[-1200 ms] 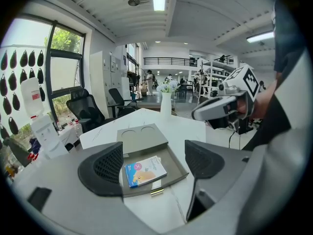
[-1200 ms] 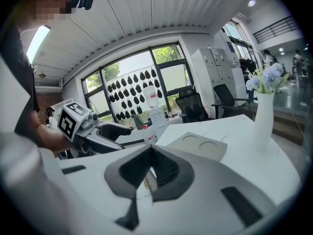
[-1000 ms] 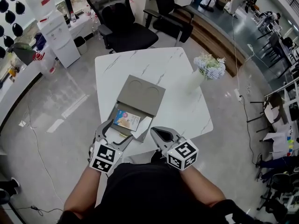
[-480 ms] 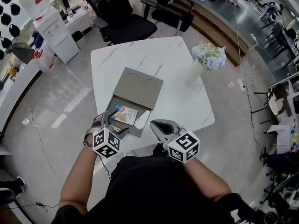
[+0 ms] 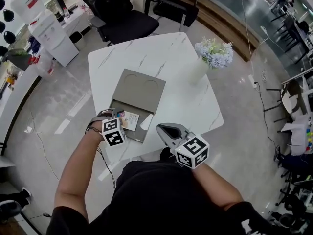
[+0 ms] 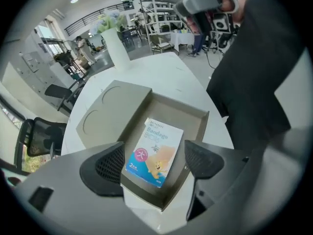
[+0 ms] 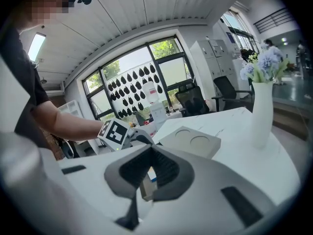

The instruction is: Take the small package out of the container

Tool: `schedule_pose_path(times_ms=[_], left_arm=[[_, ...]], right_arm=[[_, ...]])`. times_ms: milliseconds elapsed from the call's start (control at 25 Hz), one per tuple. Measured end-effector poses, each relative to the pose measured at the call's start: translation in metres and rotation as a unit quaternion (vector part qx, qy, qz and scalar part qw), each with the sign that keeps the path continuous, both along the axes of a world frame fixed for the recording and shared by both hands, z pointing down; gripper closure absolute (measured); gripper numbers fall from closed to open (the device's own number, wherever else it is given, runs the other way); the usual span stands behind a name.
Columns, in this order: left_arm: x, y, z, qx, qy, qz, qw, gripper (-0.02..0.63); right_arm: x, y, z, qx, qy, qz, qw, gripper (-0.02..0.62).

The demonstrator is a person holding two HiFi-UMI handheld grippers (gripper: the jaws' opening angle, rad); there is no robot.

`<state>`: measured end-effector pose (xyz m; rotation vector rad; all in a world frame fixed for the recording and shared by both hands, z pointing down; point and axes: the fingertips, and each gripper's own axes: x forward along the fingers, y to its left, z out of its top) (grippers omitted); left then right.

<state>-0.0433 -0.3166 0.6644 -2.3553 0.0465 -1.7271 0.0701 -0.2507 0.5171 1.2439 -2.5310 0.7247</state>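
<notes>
The small package, a blue and orange bandage box, lies flat in the grey-brown container's tray. My left gripper is open just above it, with a pad on either side of the package and not touching it. The head view shows the left gripper over the tray's near left corner, partly hiding the package. The container's lid lies flat beyond the tray. At the table's near edge, my right gripper is shut and holds nothing. Its own view looks toward the container from the right gripper.
A white vase of pale flowers stands at the far right of the white marble table. Black office chairs stand beyond the table. The person's torso is close against the near edge.
My left gripper has moved forward and right, from the table's near edge to over the package in the tray. The right gripper has stayed where it was.
</notes>
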Motion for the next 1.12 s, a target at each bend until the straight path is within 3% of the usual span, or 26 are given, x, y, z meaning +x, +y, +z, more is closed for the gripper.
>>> schedule_pose_path(times_ms=[200, 520, 1120], left_arm=[[0.006, 0.004, 0.02, -0.021, -0.041, 0.054, 0.9975, 0.219], [0.003, 0.001, 0.047, -0.036, -0.087, 0.094, 0.991, 0.219], [0.001, 0.0, 0.072, -0.042, -0.125, 0.142, 0.981, 0.206]], right_arm=[[0.009, -0.002, 0.004, -0.005, -0.002, 0.008, 1.0, 0.594], [0.019, -0.007, 0.009, -0.012, -0.007, 0.022, 1.0, 0.594], [0.027, -0.014, 0.011, -0.022, -0.008, 0.034, 0.999, 0.594]])
